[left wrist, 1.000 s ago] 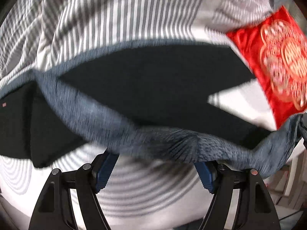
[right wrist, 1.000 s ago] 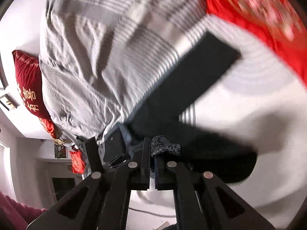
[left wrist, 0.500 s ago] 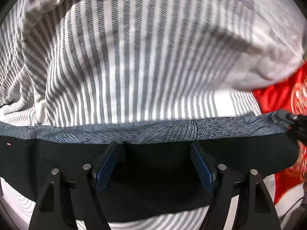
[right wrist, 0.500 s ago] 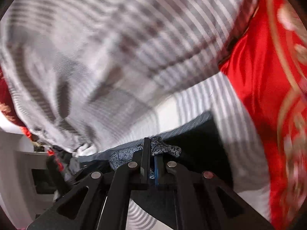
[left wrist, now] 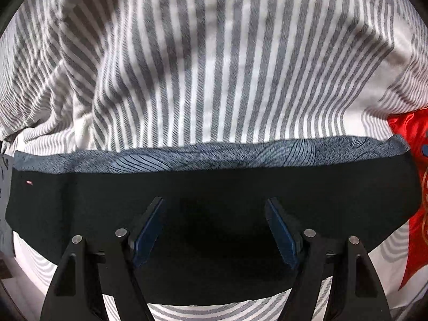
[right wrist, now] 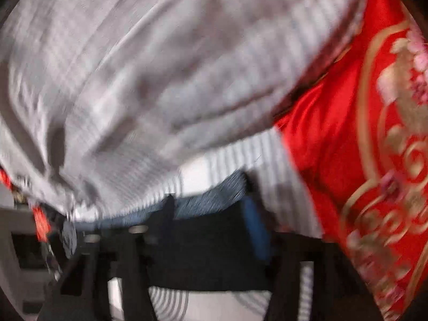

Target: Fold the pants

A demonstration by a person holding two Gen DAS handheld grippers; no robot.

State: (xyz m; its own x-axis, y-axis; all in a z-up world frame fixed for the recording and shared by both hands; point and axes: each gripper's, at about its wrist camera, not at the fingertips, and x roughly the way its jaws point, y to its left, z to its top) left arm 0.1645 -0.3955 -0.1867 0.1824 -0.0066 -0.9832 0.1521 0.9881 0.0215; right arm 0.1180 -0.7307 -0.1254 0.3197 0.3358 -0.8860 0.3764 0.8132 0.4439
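Observation:
The black pants (left wrist: 80, 203) lie folded flat across the striped bed sheet (left wrist: 214, 67), with a blue-grey patterned band (left wrist: 214, 155) along their far edge. My left gripper (left wrist: 214, 203) points down over the black cloth, open, with nothing pinched between its blue pads. The right wrist view is blurred. There my right gripper (right wrist: 211, 214) hovers at the pants' right end (right wrist: 208, 254), beside the patterned band (right wrist: 214, 198). Its jaws are opening, and the cloth lies below them with neither pad pressing on it.
A red cushion with gold embroidery (right wrist: 361, 160) lies just right of the pants and shows at the edge in the left wrist view (left wrist: 412, 133). A rumpled grey-striped duvet (right wrist: 160, 80) is heaped beyond the pants. Room furniture shows at the far left (right wrist: 26, 240).
My right gripper carried the patterned edge over, laid it down and let it go as its jaws parted. The pants went from hanging to lying flat. My left gripper moved over the black cloth.

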